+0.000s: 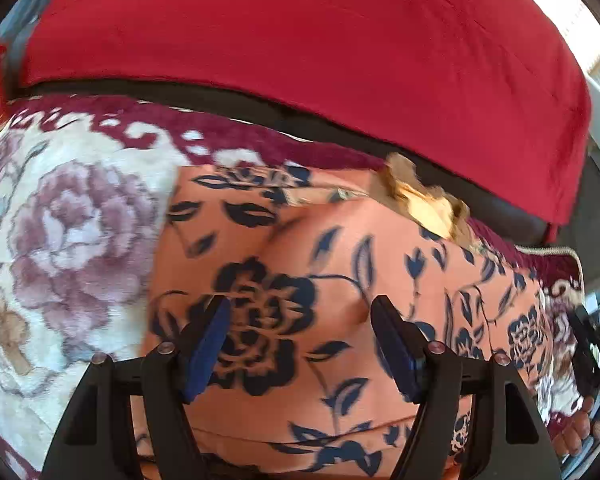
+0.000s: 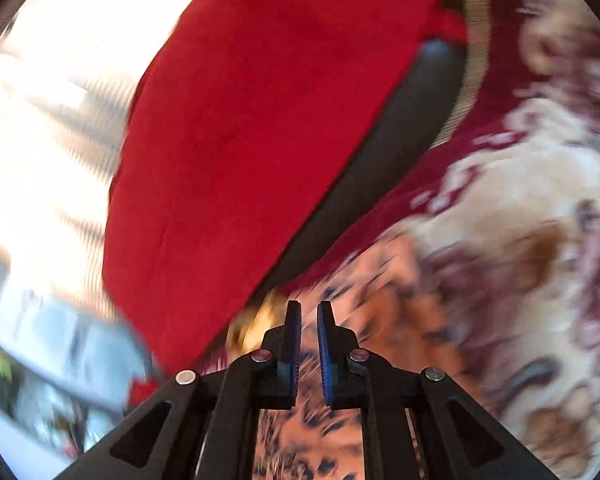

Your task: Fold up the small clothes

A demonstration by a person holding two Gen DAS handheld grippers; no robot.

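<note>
Over plush floral blanket (image 1: pixel 72 216), smooth peach navy-flowered garment (image 1: pixel 300 264), softly rumpled.

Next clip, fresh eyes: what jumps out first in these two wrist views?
The big plain red cloth fills the top of the left wrist view, lying beyond a dark gap. Below it, the orange garment with dark blue flower print lies on a cream and maroon floral blanket, under the wide-open left gripper. The right wrist view is blurred; the right gripper shows a narrow gap with nothing visibly gripped.
</note>
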